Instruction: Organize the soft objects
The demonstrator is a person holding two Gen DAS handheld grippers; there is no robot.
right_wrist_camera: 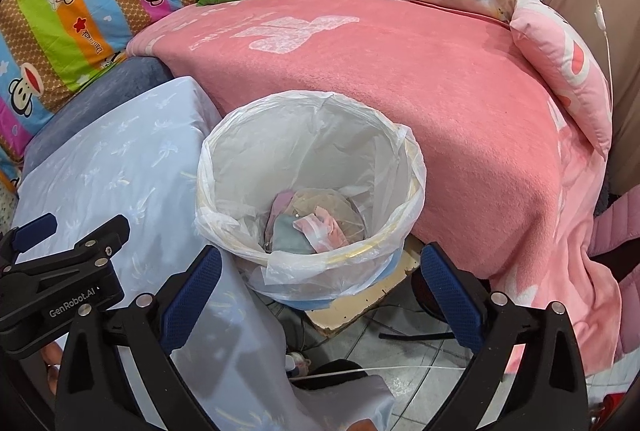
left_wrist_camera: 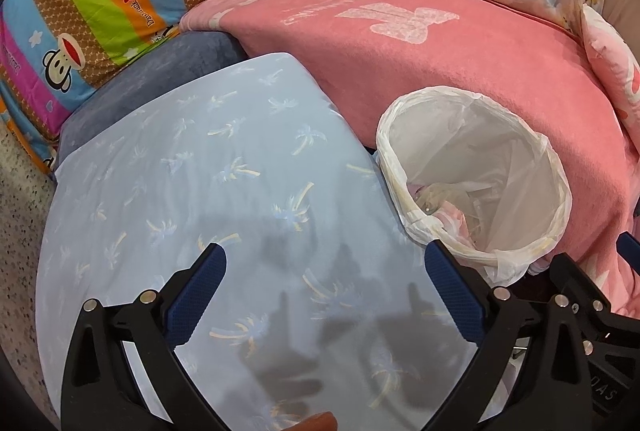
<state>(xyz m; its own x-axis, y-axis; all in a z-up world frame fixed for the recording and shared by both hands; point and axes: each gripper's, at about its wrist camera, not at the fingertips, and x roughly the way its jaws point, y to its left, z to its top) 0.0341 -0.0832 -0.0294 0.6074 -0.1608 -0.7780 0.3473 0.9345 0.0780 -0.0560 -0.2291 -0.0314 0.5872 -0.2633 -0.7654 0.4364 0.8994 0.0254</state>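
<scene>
We work at a bed covered with a pink blanket (right_wrist_camera: 400, 103), where a lined waste bin (right_wrist_camera: 308, 187) stands just beside the light blue pillow (left_wrist_camera: 192, 215) and already contains some small cloth pieces (right_wrist_camera: 308, 227). Our left gripper (left_wrist_camera: 325, 289) hangs above the pillow with jaws spread and empty. Our right gripper (right_wrist_camera: 320, 287) is also spread wide and empty before the bin, probably because its piece is now inside.

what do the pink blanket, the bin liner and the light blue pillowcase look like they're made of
Pink blanket: likely fleece or terry, matte with a fuzzy nap. Bin liner: thin translucent plastic film, crinkled and glossy at the rim. Light blue pillowcase: smooth woven fabric with a slight sheen, maybe polyester or cotton blend.
</scene>
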